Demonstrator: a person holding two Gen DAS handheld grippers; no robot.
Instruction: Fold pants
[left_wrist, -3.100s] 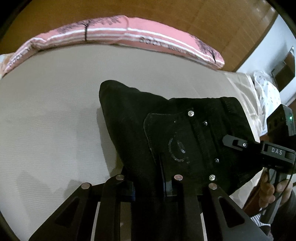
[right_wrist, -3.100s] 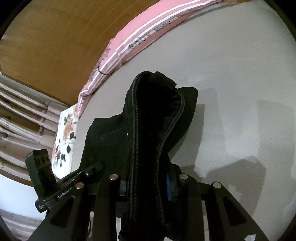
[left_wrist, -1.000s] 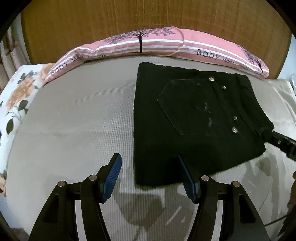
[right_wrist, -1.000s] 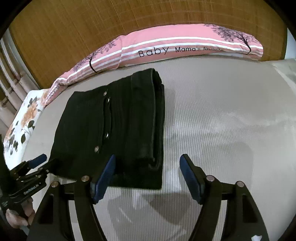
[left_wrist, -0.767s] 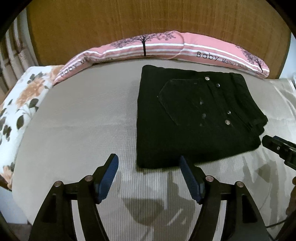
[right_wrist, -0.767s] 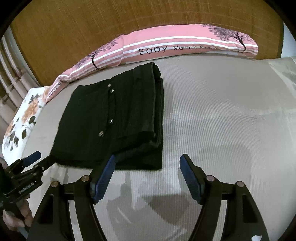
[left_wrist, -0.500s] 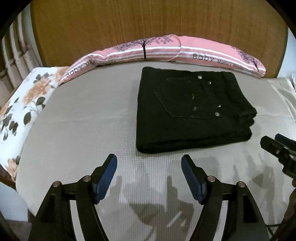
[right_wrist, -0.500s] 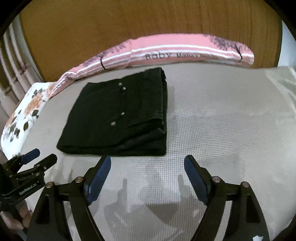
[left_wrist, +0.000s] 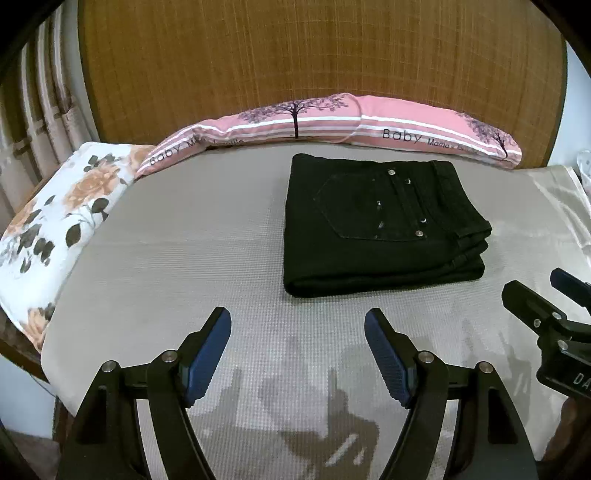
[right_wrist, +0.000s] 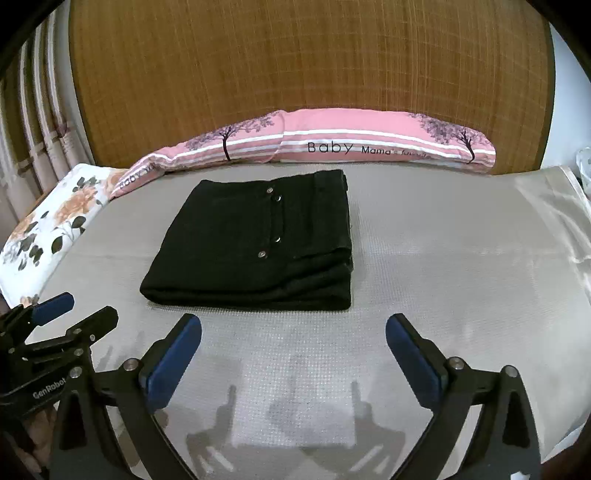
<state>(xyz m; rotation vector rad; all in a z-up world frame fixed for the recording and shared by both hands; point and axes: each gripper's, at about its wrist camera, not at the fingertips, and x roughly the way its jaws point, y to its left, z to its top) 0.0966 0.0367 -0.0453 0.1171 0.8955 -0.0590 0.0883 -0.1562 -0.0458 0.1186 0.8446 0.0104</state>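
While pants (left_wrist: 376, 225) lie folded, both hand-held grippers (left_wrist: 297, 350) (right_wrist: 293, 358) gape wide, empty.

A grey bed (left_wrist: 184, 258) fills the view. At its far edge lies a pink striped pillow (left_wrist: 406, 129), backed by a wooden headboard (left_wrist: 295, 55); a floral pillow (left_wrist: 55, 221) sits at its left end.

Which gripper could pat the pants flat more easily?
Probably the right gripper: the pants lie straight ahead of it, while they sit ahead and rightward of the left gripper. Both are open.
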